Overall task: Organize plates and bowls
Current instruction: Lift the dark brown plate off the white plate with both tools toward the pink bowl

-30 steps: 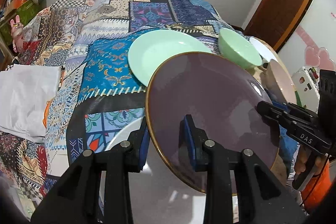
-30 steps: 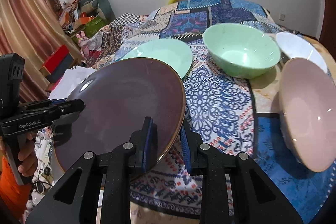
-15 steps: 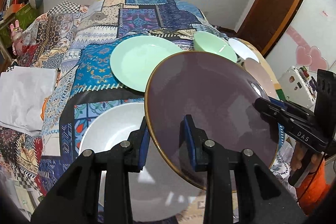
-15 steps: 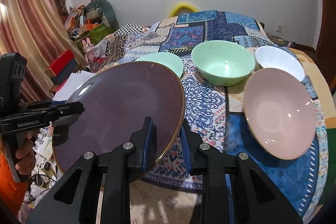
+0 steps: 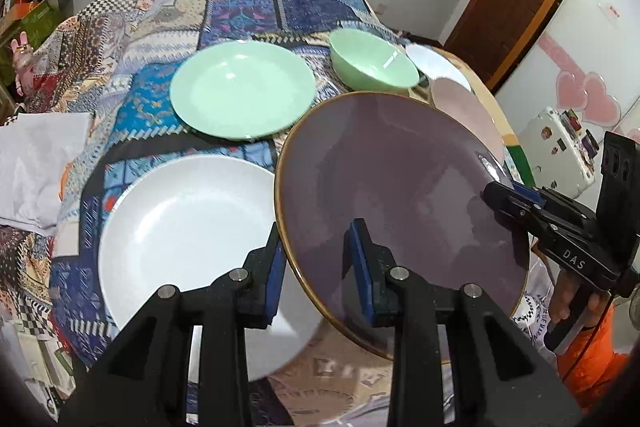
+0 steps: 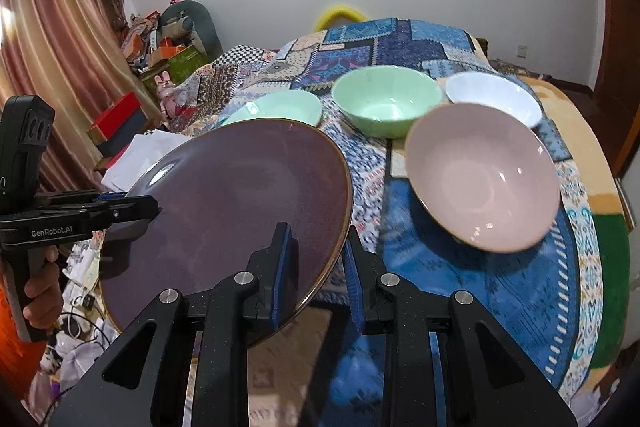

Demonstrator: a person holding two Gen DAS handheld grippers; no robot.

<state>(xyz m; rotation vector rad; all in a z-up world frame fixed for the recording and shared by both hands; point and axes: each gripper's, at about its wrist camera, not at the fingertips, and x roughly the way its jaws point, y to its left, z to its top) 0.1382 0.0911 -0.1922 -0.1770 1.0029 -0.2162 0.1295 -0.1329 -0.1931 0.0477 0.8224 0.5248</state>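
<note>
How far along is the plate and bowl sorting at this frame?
Nothing looks stacked yet. In hand: the purple plate, gripped at opposite rims by the left gripper and right gripper, held above the table. Left: the white plate, green plate, green bowl, white bowl and pink bowl lie separately.

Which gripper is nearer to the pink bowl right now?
Right. The right gripper grips the purple plate on the rim beside the pink bowl; the left gripper grips the opposite rim, by the white plate.
</note>
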